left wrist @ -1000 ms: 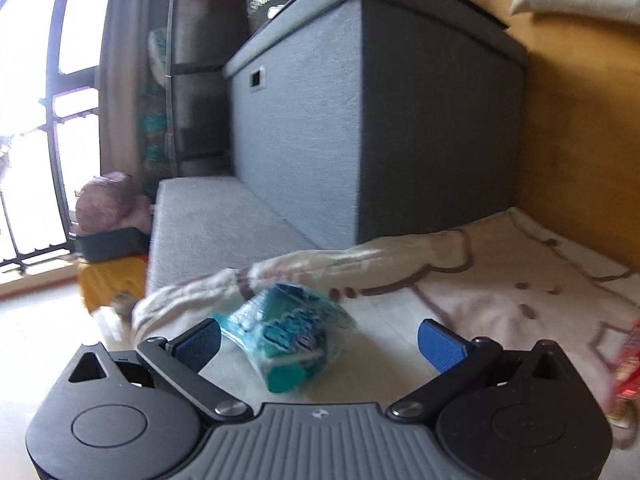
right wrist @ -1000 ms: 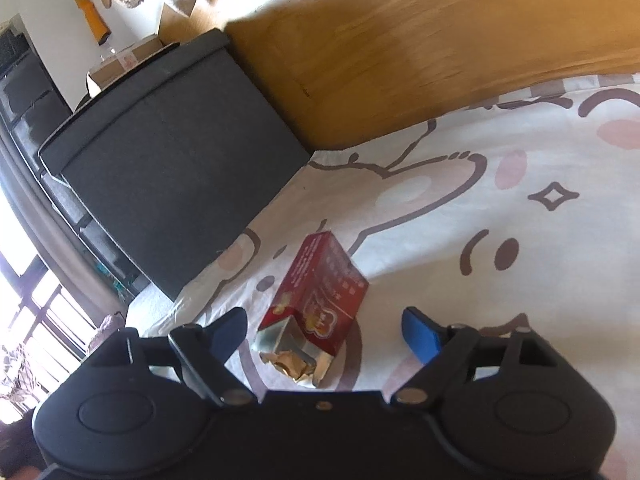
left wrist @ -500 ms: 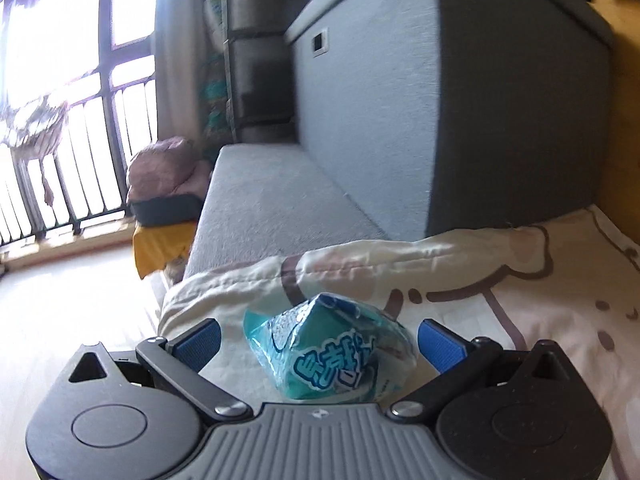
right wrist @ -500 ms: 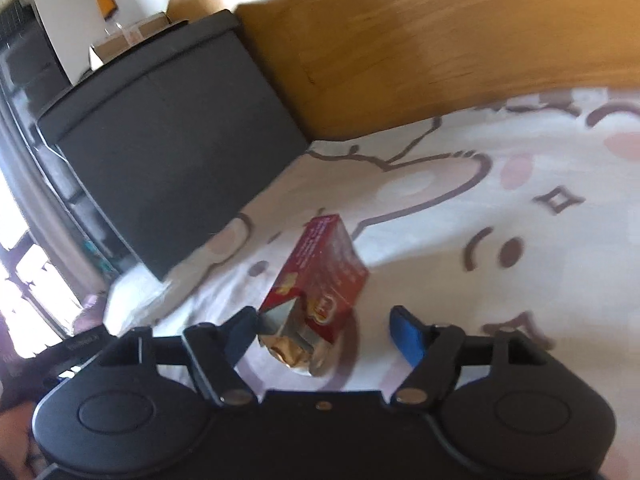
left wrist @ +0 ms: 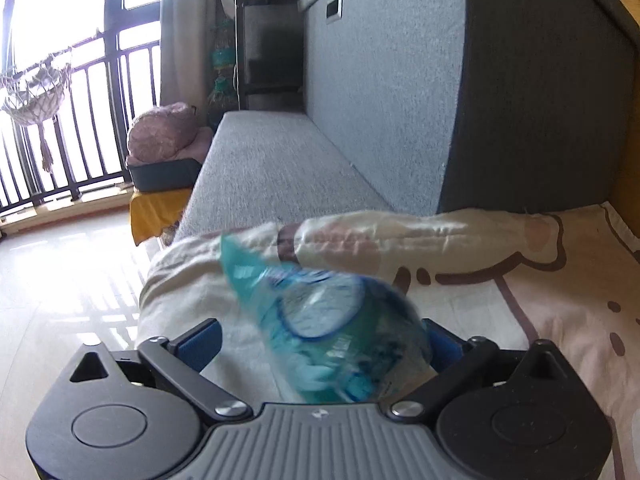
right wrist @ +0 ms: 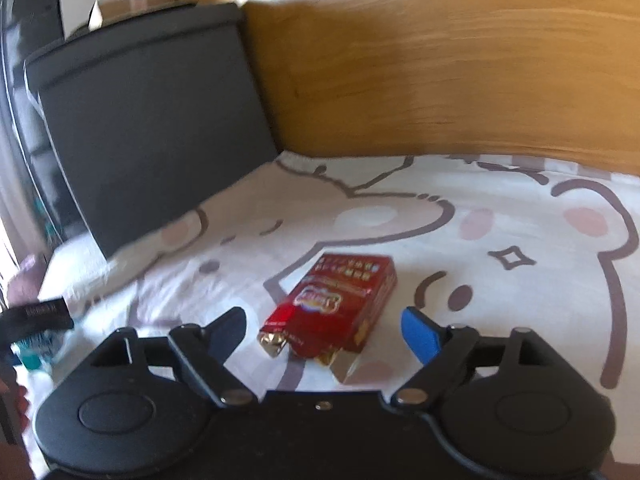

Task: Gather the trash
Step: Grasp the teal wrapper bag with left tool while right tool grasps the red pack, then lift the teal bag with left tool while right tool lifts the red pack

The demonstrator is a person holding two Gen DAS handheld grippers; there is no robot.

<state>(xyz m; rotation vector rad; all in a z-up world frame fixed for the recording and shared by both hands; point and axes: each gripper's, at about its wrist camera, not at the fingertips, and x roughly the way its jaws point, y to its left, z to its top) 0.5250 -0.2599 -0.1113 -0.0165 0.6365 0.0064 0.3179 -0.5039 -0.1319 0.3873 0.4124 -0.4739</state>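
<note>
We have the left gripper (left wrist: 320,340) straddling a teal plastic wrapper (left wrist: 332,328) on the cartoon-print bedsheet (left wrist: 540,280); its jaws have just been closing and the right pad seems to touch the crinkly film, though blur leaves contact uncertain. Our right gripper (right wrist: 324,330), jaws just opening and released, frames a red cardboard box (right wrist: 340,300) with torn gold foil, lying flat on that bedsheet, ready for pinching
</note>
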